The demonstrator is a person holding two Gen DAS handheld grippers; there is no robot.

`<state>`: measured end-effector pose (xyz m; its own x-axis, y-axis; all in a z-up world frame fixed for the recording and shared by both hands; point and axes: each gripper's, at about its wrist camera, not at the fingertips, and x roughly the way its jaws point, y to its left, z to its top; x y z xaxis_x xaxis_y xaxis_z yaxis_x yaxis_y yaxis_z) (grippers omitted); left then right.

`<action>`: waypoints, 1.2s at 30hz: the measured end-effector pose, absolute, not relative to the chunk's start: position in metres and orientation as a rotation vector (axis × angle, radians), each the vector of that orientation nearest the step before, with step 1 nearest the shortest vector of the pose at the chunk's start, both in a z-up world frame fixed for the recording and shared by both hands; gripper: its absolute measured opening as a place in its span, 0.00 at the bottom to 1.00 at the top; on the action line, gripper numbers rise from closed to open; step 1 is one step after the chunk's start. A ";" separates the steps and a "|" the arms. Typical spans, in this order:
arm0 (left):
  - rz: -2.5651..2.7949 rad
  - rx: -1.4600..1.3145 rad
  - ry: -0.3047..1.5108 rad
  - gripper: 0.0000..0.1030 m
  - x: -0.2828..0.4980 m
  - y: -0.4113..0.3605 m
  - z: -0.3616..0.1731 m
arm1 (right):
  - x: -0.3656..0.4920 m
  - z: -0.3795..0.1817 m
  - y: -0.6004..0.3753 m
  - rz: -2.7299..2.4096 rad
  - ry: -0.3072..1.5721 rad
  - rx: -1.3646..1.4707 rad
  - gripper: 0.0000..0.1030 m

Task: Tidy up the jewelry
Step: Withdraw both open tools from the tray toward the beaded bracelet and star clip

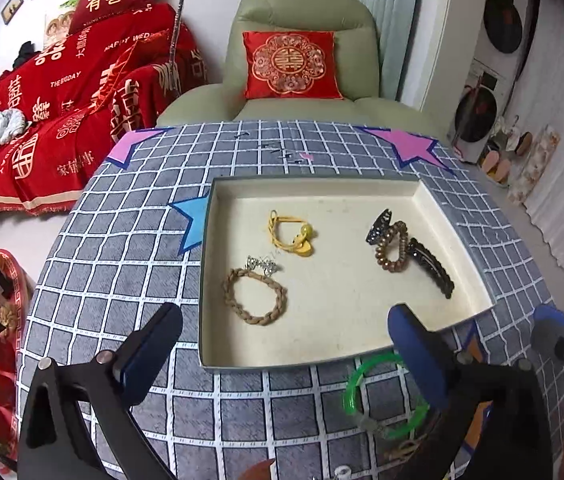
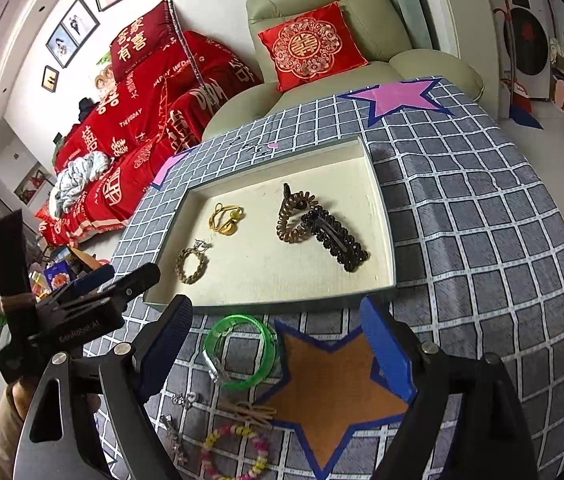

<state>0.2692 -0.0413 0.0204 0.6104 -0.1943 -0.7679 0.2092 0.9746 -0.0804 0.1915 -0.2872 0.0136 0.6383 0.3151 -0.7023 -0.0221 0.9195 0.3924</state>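
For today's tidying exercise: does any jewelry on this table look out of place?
Yes. The green bangle, a beaded bracelet and small silver pieces lie on the checked cloth, outside the tray that holds the rest.

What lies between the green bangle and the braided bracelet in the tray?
In the right wrist view, only checked cloth and the tray's near wall separate the green bangle from the braided bracelet.

Cream tray (image 1: 422,200), green bangle (image 2: 241,354), yellow hair tie (image 1: 292,232), grey-and-white checked cloth (image 1: 129,240).
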 end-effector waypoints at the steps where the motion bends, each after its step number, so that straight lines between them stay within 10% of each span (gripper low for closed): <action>1: -0.230 0.027 0.878 1.00 0.269 -0.042 0.018 | 0.188 0.014 -0.288 0.196 0.855 0.368 0.85; 36: -0.135 0.092 0.997 1.00 0.133 -0.021 -0.086 | 0.101 -0.055 -0.231 0.118 1.081 0.072 0.85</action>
